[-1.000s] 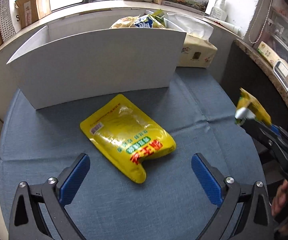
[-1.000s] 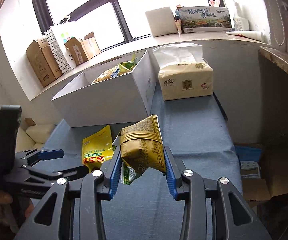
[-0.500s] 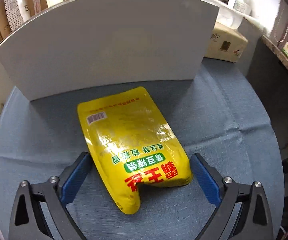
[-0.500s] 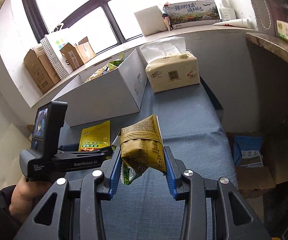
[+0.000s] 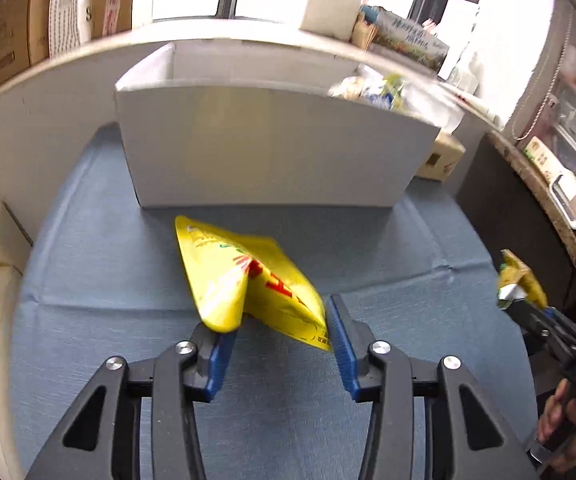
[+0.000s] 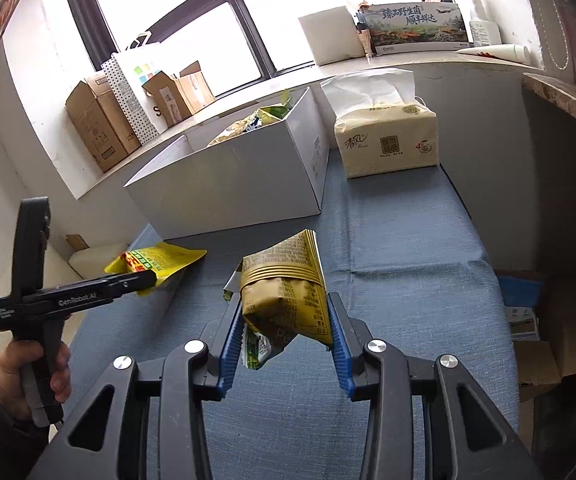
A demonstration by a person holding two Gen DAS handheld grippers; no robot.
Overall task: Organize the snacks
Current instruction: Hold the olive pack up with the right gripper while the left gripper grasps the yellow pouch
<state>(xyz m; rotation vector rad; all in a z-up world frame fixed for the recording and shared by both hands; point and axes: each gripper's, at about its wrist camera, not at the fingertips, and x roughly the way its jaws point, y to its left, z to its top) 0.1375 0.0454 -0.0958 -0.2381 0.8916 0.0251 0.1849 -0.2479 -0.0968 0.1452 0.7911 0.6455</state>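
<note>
A white box (image 6: 244, 184) w/ snack packs inside sits at the back of a blue-covered desk (image 6: 407, 248). In front of the box, the left gripper (image 5: 280, 336) has its jaws closing on a yellow snack pouch (image 5: 248, 280); the pouch is creased between them, lifted off the cloth. To the right of the box, nearer the camera, the right gripper (image 6: 288, 336) has its jaws clamped narrow on a brown-gold snack bag (image 6: 284, 292), held above the desk. A tissue pack (image 6: 383, 140) stands just right of the box.
</note>
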